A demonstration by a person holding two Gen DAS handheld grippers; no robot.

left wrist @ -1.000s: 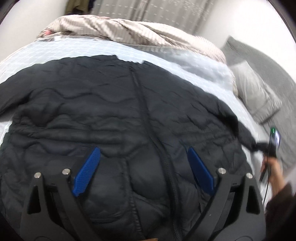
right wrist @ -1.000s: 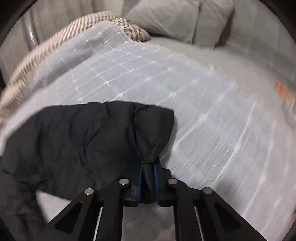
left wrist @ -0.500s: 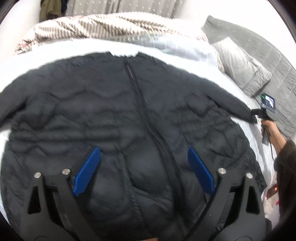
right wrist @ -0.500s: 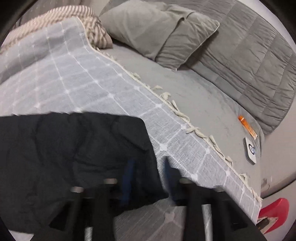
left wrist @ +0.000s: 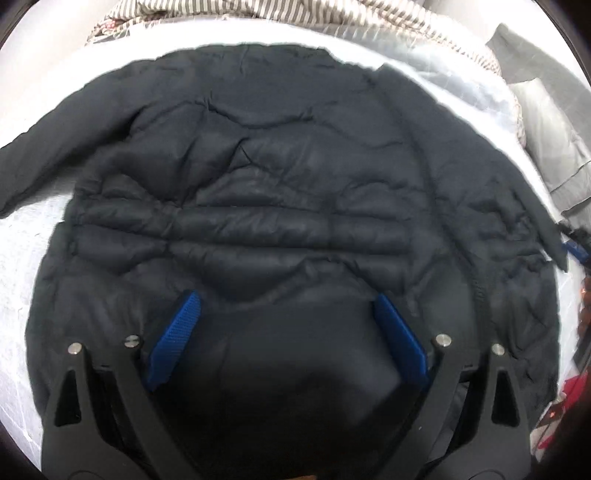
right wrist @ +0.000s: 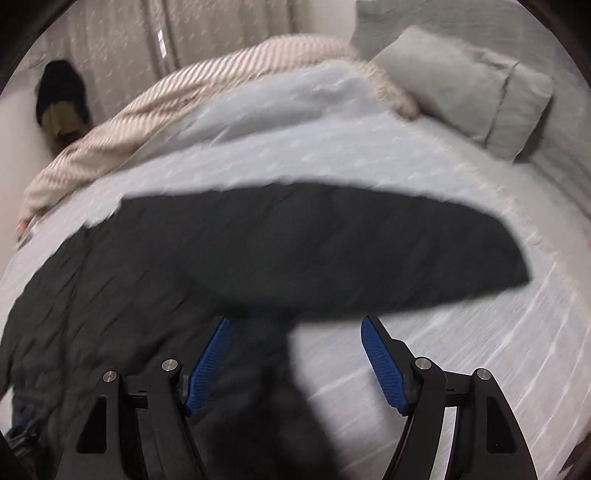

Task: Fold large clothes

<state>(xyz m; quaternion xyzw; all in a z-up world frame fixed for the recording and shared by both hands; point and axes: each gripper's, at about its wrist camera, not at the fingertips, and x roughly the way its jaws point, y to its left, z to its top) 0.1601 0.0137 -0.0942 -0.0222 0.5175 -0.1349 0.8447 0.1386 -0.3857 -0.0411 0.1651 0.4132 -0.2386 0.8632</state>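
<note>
Your black puffer jacket [left wrist: 295, 206] lies spread flat on the pale grid-patterned bedspread [left wrist: 22, 295], zipper running down right of centre in the left wrist view. Its collar edge sits near the top, just short of the striped blanket [left wrist: 332, 14] bunched along the far side. One sleeve reaches out to the left over bare bedspread; there is open cover on that side and below it. On the right, the jacket's edge comes close to the grey pillow [left wrist: 554, 140].

In the right wrist view, the other sleeve [right wrist: 369, 251] stretches across the bedspread [right wrist: 480, 350], its cuff end stopping just short of the fringed edge. Open cover lies beyond and below the cuff. A grey pillow [right wrist: 461, 85] rests at the far right, and the striped blanket [right wrist: 184, 99] is heaped behind.

Your left gripper [left wrist: 288, 332] hovers low over the jacket's lower front, blue pads [left wrist: 173, 343] spread wide with nothing between them. Your right gripper [right wrist: 295, 362] points along the sleeve's underside, jaws likewise spread wide, gripping nothing; dark cloth passes beneath its left pad [right wrist: 207, 362]. The right view is motion-blurred.
</note>
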